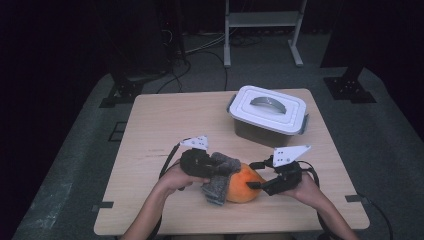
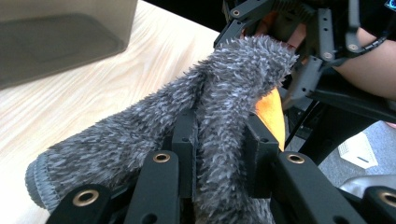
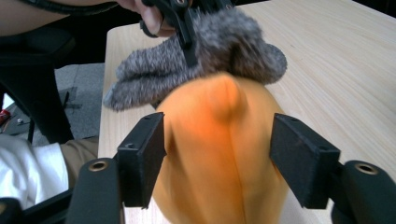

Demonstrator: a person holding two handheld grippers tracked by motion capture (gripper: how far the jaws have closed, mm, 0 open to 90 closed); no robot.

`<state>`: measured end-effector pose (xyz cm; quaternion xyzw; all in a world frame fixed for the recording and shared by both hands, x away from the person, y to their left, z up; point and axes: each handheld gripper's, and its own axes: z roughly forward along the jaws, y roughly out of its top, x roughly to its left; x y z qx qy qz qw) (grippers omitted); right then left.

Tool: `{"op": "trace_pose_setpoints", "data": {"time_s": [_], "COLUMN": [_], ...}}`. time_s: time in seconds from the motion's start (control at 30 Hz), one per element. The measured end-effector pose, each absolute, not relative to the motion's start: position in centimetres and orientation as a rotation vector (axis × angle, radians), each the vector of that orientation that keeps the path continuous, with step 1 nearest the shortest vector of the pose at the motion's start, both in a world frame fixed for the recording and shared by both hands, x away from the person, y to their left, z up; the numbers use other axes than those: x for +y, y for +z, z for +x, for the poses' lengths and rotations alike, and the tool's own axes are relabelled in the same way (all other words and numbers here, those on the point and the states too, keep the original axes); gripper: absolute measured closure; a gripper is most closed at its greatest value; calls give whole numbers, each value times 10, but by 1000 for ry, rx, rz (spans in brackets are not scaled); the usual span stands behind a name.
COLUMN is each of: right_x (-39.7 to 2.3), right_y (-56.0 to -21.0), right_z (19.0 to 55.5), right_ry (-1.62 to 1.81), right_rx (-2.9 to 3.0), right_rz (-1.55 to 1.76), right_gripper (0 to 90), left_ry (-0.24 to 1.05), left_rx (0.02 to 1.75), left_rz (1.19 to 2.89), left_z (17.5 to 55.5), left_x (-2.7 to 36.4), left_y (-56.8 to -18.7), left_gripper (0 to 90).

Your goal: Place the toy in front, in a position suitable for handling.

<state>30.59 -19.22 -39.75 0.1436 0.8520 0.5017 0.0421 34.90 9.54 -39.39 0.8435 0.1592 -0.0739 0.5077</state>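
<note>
The left gripper (image 2: 219, 140) is clenched on a fuzzy grey sock (image 2: 187, 126), its pads pinching a fold of the fabric, and the sock drapes over the near-left side of an orange mango-like fruit (image 1: 242, 186) that rests on the desk (image 1: 165, 120). The right gripper (image 3: 217, 158) stands released: its jaws straddle the fruit's other end with a little daylight on each side, pressing on nothing.

The work looks like drawing the sock over the fruit, or off it; I cannot tell which. To do either well, I would close the right gripper squarely across the fruit's broad middle so that it cannot roll, and keep that hold gentle, since the skin looks smooth and soft. The left gripper should pull along the fruit's long axis rather than upward, so the pile does not bunch at the tip. A hold on a single layer at the cuff would open the sock better than a pinched fold.

Beyond the fruit, towards the far right, sits a lidded storage box (image 1: 267, 116) with a white lid and grey clips, well apart from it. The desk is pale wood grain. Around it lies grey carpet, with black stand feet and cables behind and a metal frame (image 1: 262, 30) against the dark far wall.
</note>
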Motion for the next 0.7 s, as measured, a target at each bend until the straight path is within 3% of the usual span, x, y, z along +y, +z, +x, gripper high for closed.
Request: {"op": "trace_pose_setpoints", "data": {"time_s": [0.13,0.37,0.7], "right_x": [-183,-190,-213], "right_y": [-399,-411,-420], "right_z": [305,311,316], "right_ry": [1469,1459,1496], "right_rx": [2611,2646,2650], "right_rz": [484,437,350], "right_gripper": [311,463,524], "left_ry": [-171,-171,-185], "left_rx": [385,396,414], "left_rz": [2040,2071,2068], "left_z": [350,349,350], "left_x": [87,93,99], "left_y": [-391,-397,-405], "left_gripper": [701,701,695]}}
